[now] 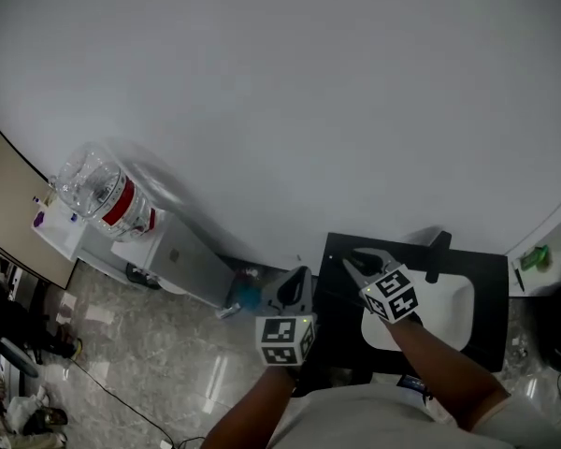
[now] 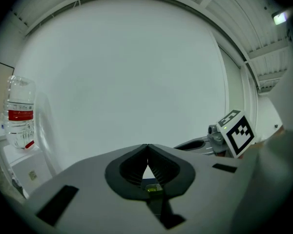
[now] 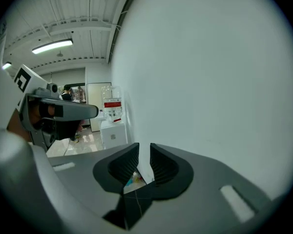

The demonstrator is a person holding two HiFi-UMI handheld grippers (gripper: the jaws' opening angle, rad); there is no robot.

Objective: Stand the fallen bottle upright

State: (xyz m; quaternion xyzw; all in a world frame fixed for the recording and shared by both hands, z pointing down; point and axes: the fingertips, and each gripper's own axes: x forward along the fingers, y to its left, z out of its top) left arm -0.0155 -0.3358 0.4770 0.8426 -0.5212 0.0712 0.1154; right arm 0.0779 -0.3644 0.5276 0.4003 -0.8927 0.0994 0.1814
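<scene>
The left gripper (image 1: 296, 275) is held out over the floor (image 1: 150, 354), just off the black table's (image 1: 486, 274) left edge. Its jaws are closed tip to tip with nothing in them, as the left gripper view (image 2: 147, 146) shows. The right gripper (image 1: 354, 261) is over the table's far left corner, next to a white panel (image 1: 449, 314) lying on the table. Its jaws stand a narrow gap apart and are empty (image 3: 144, 152). Both point at a plain white wall (image 1: 309, 82).

A small blue and clear thing (image 1: 244, 298) lies on the floor at the foot of the wall, just left of the left gripper. It may be the fallen bottle, but it is too small to be sure. The right gripper view shows a similar bit of colour low between its jaws (image 3: 133, 180), far beyond them.

Further left along the wall is a white dispenser (image 1: 182, 260) with a large clear jug (image 1: 98, 190) on top, bearing a red label.
</scene>
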